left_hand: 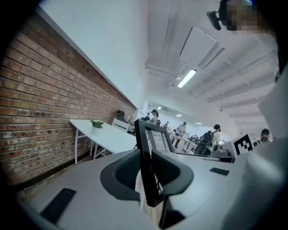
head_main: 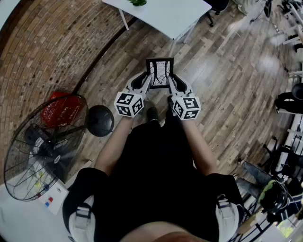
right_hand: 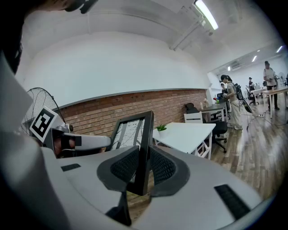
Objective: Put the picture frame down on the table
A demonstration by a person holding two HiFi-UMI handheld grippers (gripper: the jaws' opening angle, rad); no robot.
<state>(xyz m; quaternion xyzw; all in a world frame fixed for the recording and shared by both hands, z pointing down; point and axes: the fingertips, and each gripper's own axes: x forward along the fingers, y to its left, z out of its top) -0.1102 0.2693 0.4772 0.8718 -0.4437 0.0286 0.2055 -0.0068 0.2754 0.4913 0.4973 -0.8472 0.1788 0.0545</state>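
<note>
– Two grippers in the head view: what is their state?
– The left gripper (head_main: 147,81) and the right gripper (head_main: 171,83) hold one frame (head_main: 159,73) between them. The left is on its left edge, the right on its right edge. The frame is off the ground, over the wooden floor (head_main: 227,94), with its printed face toward the camera.
– Where is the worktop?
– The white worktop (head_main: 165,16) lies ahead of the frame, well apart from it. A plant (head_main: 138,2) stands at its far edge. A fan (head_main: 40,144) and a red bag (head_main: 59,109) stand at the person's left, by the brick wall (head_main: 52,42).
– Left gripper view: jaw state?
– The left gripper (left_hand: 148,173) has its jaws clamped on the frame (left_hand: 144,143), one dark pad against each side of the black border. The frame stands edge-on between them and rises above the pads. The worktop (left_hand: 112,138) with the plant (left_hand: 96,123) stands beyond, along the wall (left_hand: 40,103).
– Right gripper view?
– Same condition. The right gripper (right_hand: 143,170) has its jaws closed on the frame (right_hand: 145,139), pads pressed to both sides of the border. The left gripper (right_hand: 78,142) holds the opposite edge. The worktop (right_hand: 189,132) is beyond the frame, apart from it, and the fan (right_hand: 38,105) shows at the left.
</note>
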